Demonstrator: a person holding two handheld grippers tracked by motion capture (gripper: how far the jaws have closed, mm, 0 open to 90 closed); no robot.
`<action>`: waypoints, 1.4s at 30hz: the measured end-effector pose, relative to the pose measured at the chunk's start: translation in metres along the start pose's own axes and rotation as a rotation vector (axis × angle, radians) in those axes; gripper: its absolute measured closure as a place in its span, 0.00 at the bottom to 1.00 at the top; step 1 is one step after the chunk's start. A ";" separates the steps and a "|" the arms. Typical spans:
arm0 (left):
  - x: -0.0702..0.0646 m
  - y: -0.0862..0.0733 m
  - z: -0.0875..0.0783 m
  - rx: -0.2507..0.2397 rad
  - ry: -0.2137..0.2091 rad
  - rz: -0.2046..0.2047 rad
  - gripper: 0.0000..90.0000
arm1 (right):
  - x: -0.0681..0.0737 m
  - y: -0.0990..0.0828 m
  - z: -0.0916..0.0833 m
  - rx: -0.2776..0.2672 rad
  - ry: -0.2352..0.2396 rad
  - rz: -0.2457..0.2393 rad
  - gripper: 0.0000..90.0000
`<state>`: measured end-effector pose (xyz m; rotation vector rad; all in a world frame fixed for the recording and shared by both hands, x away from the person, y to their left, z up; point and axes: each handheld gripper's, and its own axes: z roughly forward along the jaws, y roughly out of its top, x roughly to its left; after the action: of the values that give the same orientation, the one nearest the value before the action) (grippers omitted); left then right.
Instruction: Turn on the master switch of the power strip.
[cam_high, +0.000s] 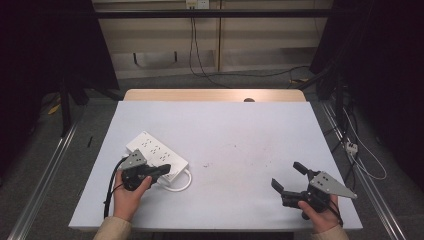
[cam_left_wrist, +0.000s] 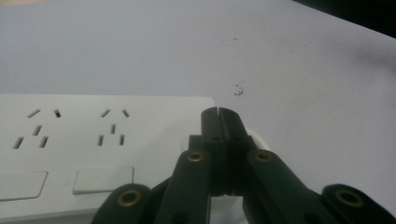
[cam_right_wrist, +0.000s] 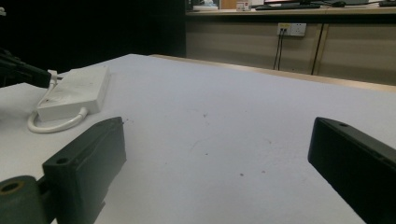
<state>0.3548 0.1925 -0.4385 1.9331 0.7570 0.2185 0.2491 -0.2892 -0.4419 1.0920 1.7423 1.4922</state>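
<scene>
- Just beyond your left gripper (cam_left_wrist: 218, 114), jaws pressed together, lies the power strip's (cam_left_wrist: 93, 140) end with its white cable (cam_high: 179, 186).
- Your right gripper (cam_high: 290, 176) hangs agape over bare surface (cam_high: 235, 130), strip well apart; next probably reopen left to grasp.

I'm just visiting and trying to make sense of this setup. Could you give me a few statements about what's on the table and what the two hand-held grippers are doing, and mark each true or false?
1. A white power strip lies on the left part of the table. True.
2. The left gripper is wide open. False: in the left gripper view its jaws are pressed together, at the strip's near end.
3. The right gripper is open with nothing between its jaws. True.
4. The right gripper rests on the power strip. False: it is held at the table's right side, well apart from the strip.
5. The strip's white cable curls beside its near end. True.
</scene>
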 end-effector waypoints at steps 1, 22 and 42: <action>0.000 0.000 0.000 0.005 0.004 0.004 1.00 | 0.000 0.000 0.000 0.000 0.001 -0.012 0.05; -0.001 0.002 0.001 0.001 -0.018 -0.014 1.00 | 0.005 0.000 0.002 0.002 0.019 -0.019 0.04; -0.003 0.000 0.004 0.026 -0.014 -0.005 1.00 | 0.005 0.001 0.002 -0.010 0.027 0.012 0.05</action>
<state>0.3548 0.1876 -0.4399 1.9549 0.7583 0.1929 0.2489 -0.2841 -0.4409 1.0837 1.7471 1.5282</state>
